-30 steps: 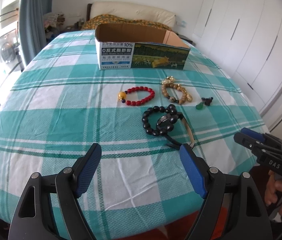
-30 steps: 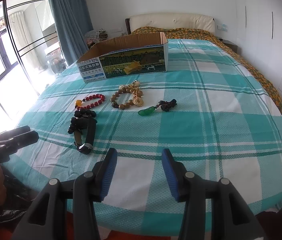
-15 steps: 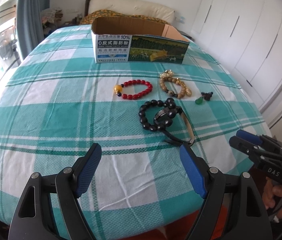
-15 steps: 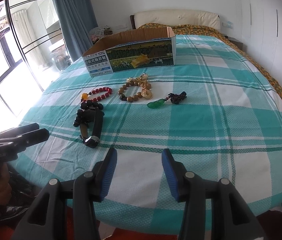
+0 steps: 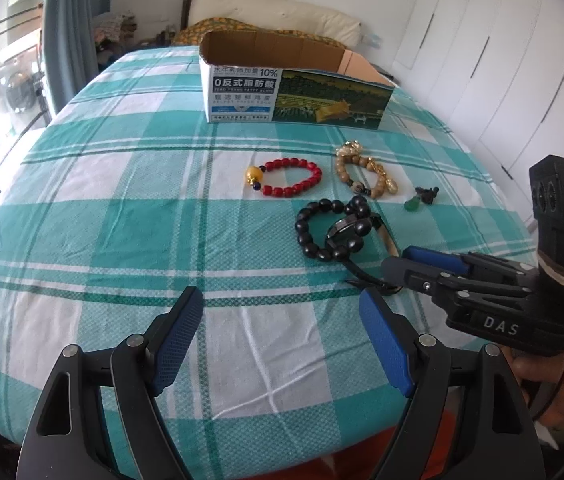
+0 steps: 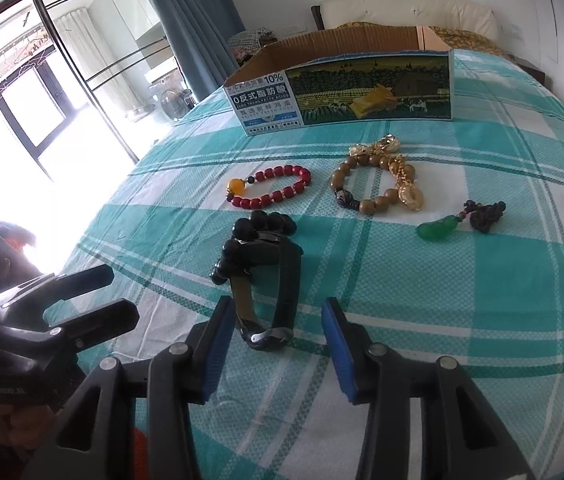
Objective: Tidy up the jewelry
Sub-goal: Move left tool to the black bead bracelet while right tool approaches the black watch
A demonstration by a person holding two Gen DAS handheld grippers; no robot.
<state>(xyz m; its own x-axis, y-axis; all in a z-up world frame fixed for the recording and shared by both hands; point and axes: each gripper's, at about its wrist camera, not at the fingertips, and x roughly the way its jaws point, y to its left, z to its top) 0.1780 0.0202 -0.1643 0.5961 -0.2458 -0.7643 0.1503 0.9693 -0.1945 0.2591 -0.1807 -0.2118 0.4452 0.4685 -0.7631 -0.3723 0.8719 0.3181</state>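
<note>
One watch (image 6: 265,292) lies buckle-end between the right tool's (image 6: 277,354) closing, not-yet-touching jaws, beside three bead bracelets and one green pendant (image 6: 440,227).

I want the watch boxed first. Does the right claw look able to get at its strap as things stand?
Probably yes. The right claw has just been closing, its pads either side of the watch strap's near loop, not yet pressing. Nothing blocks it; the black bracelet overlaps only the far end.
</note>
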